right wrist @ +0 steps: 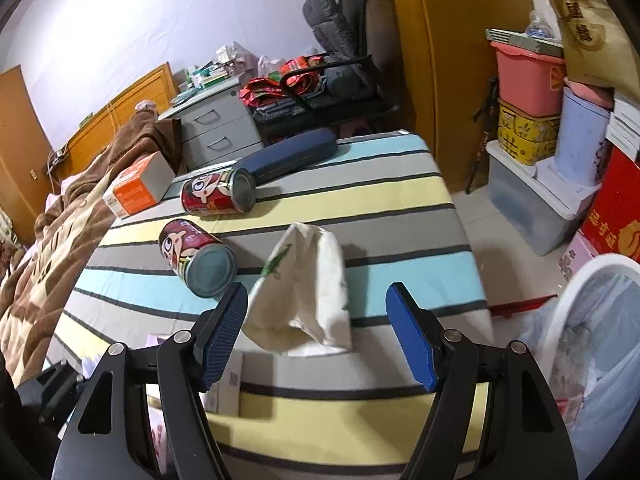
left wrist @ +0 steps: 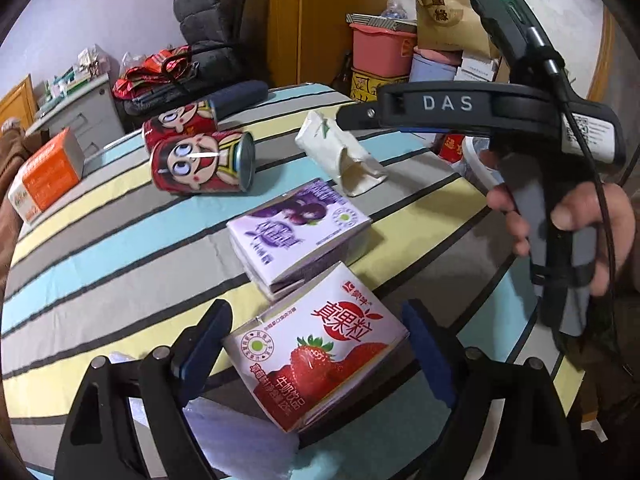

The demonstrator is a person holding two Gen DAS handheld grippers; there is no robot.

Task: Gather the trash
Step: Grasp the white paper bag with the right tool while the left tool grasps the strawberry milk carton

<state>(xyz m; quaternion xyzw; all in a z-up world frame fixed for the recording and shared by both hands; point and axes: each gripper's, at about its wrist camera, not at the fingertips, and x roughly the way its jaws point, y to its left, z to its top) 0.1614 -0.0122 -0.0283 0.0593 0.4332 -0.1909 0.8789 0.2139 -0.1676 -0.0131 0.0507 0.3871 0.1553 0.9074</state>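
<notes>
On the striped bedspread (left wrist: 120, 248) the left gripper (left wrist: 316, 344) stands with its jaws apart, the strawberry milk carton (left wrist: 320, 352) lying between them near the spread's near edge, neither pad clearly pressing on it; just beyond it lies the purple milk carton (left wrist: 296, 228), the two touching or nearly so; farther in lie the crumpled white carton (left wrist: 344, 160) and two red cartoon cans (left wrist: 204, 162) on their sides, with an orange box (left wrist: 44, 176) at the left edge; the right gripper (right wrist: 316, 332), a hand (left wrist: 592, 232) around its handle, has its jaws wide apart, the crumpled white carton between its blue pads (right wrist: 412, 344) but touching neither; a white-rimmed bin (right wrist: 592, 344) with a bag liner stands off the spread's right edge.
</notes>
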